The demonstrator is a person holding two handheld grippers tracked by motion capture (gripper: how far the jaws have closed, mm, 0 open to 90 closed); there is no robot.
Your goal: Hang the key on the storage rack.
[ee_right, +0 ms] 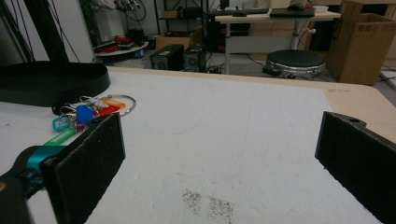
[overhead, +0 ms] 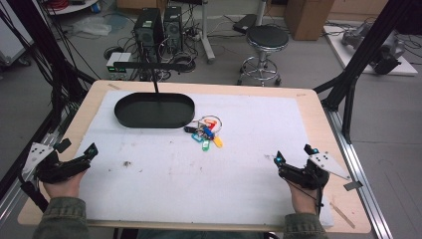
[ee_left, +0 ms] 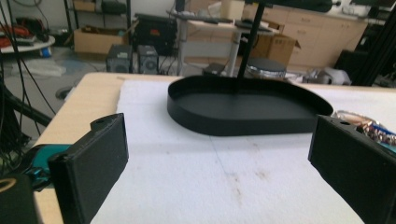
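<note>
Both claws sit at the near edge of the desk (overhead: 318,107), wide open and holding nothing: the left claw (overhead: 78,148) at the left, the right claw (overhead: 293,152) at the right. Between them, farther back, a bunch of keys (overhead: 206,132) lies just beside the black tray (overhead: 154,110), whose long side runs left to right. The left claw's view shows the tray's inside.

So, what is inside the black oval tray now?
The black tray holds nothing on its visible floor. Its near wall covers a strip of the floor behind it. The bunch of keys lies outside, beside the tray.
</note>
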